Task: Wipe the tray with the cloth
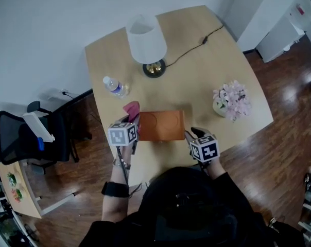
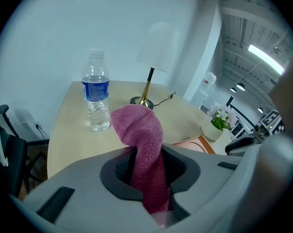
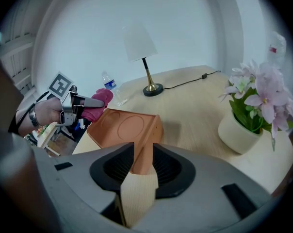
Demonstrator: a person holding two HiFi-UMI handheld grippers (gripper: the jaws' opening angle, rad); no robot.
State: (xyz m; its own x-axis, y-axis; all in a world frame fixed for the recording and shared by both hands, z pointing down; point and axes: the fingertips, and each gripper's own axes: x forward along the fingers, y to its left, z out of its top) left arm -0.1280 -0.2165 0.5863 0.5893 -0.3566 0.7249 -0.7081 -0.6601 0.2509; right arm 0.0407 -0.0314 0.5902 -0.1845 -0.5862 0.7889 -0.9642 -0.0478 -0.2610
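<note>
The left gripper [image 2: 149, 173] is closed narrow on the cloth [image 2: 139, 130]. A pink fold runs up between its jaws and flops over ahead of them. The cloth is soft, light terry: it will drape, bunch and drag rather than slide. It is best pinched in the middle of a fold, as here, with a loose end left to press flat.

The tray [image 3: 120, 130] lies just right of the left gripper and straight ahead of the right gripper [image 3: 139, 166], whose jaws are shut on its near corner. It looks stiff, light and smooth, so it would skid under a wiping stroke. A hold on the rim steadies it.

The right gripper view shows the tray's raised wall and two round recesses. It also shows the cloth hanging just beside the far-left rim, probably not touching it. The head view flattens all of that. The left gripper view shows only a sliver of the tray, past the cloth to the right.
</note>
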